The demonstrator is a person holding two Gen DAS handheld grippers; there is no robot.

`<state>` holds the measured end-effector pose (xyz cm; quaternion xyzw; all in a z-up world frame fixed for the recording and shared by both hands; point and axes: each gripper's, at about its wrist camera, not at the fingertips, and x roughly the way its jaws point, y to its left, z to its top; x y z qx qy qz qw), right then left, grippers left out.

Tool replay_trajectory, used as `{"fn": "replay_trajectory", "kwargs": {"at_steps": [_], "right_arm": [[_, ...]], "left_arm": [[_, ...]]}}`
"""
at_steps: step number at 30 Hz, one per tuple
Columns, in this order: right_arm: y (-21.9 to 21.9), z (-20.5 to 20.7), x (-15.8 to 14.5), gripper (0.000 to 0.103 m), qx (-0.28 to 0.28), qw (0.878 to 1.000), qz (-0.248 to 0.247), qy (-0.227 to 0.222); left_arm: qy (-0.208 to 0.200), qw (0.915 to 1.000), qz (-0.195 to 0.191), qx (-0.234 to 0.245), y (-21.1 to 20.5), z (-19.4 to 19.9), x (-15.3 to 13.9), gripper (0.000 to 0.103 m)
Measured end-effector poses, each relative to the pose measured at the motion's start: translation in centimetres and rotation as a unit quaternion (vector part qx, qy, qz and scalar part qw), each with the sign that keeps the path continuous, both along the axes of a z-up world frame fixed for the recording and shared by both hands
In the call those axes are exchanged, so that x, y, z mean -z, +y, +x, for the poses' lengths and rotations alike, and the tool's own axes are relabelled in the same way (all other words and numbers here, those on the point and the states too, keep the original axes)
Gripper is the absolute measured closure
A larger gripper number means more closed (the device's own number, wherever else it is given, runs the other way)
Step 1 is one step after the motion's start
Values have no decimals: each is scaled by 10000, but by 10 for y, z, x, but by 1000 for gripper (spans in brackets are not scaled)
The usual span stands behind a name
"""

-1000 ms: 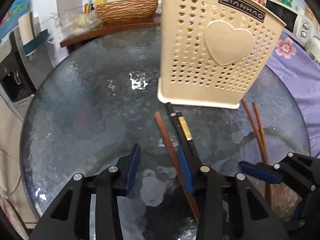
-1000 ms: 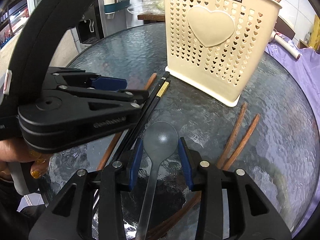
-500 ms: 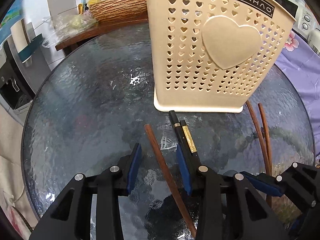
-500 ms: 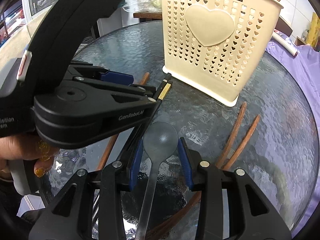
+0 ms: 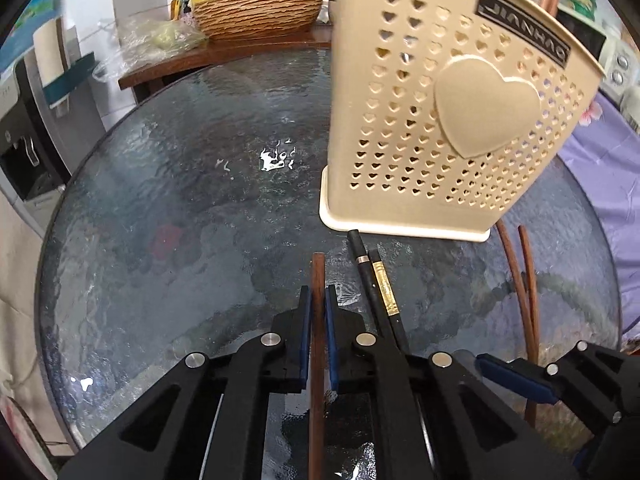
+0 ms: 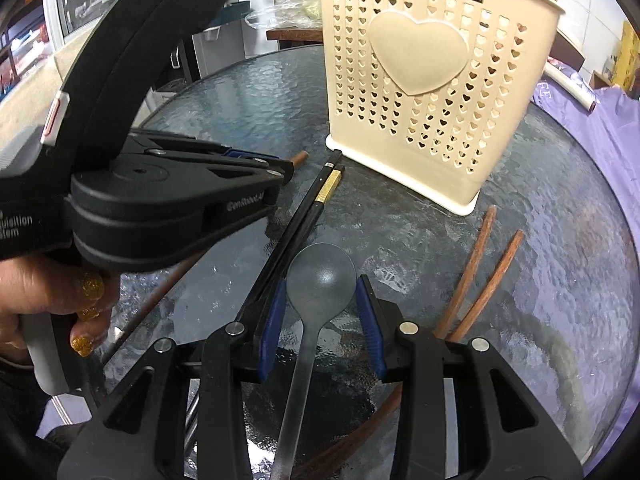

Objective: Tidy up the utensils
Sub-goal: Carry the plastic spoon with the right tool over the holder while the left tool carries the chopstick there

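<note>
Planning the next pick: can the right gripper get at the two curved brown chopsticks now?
Probably not yet: the right gripper has the grey spoon between its fingers, though the two curved brown chopsticks lie uncovered just right of it.

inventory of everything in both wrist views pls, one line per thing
utensil holder: 1, cream with heart cutouts, upright at the table's far side
glass table: 1, dark, round
brown chopstick: 1, pinched in the left hand-held gripper
black chopsticks: 2, gold bands, lying side by side before the holder
spoon: 1, grey, between the right pads
thin brown chopsticks: 2, on the table right of the spoon
wicker basket: 1, brown, wooden counter behind
left hand-held gripper: black, just closed on the chopstick
right hand-held gripper: black, partly open
</note>
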<state>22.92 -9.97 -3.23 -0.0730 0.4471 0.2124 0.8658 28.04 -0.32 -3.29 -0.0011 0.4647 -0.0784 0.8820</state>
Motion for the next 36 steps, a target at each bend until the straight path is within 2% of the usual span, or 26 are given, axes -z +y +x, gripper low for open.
{"fn": "replay_trajectory", "kwargs": {"at_steps": [5, 11, 20, 29, 36], "right_arm": [[-14, 0, -8, 66, 89, 9992, 400, -4], [-30, -2, -29, 66, 153, 9965, 784, -245], [-46, -28, -63, 66, 177, 9890, 1350, -585], [-57, -33, -78, 66, 200, 9842, 1606, -715], [-54, -36, -86, 66, 200, 9817, 1664, -909]], "left_arm": [[-177, 9995, -255, -25, 7, -4, -12, 97], [-455, 9980, -436, -26, 10, -14, -33, 96], [-803, 9943, -701, -62, 20, -29, -61, 96], [-1006, 9906, -922, 83, 23, -47, -80, 96], [-1209, 9882, -936, 73, 23, -55, -94, 96]]}}
